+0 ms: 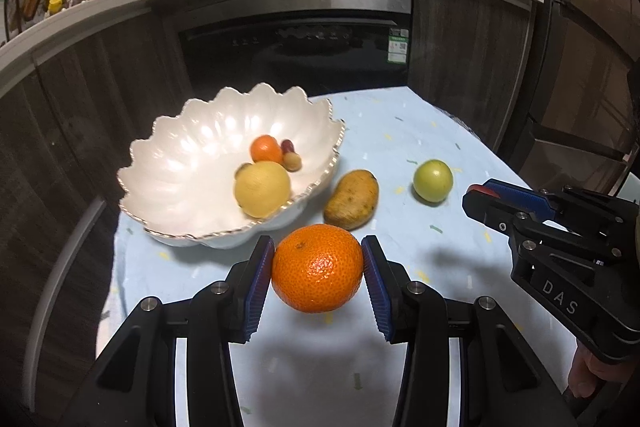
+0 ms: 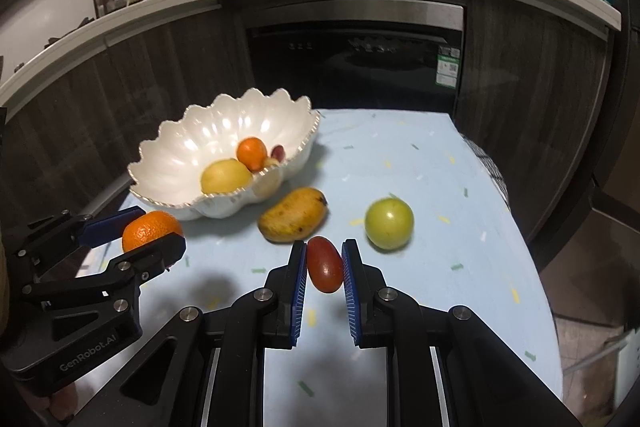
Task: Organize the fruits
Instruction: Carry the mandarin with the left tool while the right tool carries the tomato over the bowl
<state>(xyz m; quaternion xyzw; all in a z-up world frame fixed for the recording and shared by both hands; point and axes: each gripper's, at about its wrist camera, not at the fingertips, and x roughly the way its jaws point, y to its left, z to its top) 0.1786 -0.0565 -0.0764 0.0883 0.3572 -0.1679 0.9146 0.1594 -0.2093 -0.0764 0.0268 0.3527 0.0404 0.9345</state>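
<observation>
Left jaws (image 1: 319, 259) clamped on orange (image 1: 317, 267), right jaws (image 2: 324, 265) on red fruit (image 2: 325, 269), above table (image 2: 440, 187).

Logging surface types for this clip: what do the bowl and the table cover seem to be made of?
The bowl looks like glazed ceramic or porcelain: pearly white, glossy highlights, scalloped gold-trimmed rim. The table cover looks like soft matte cloth, pale blue with small printed flecks; plastic sheeting is possible.
</observation>
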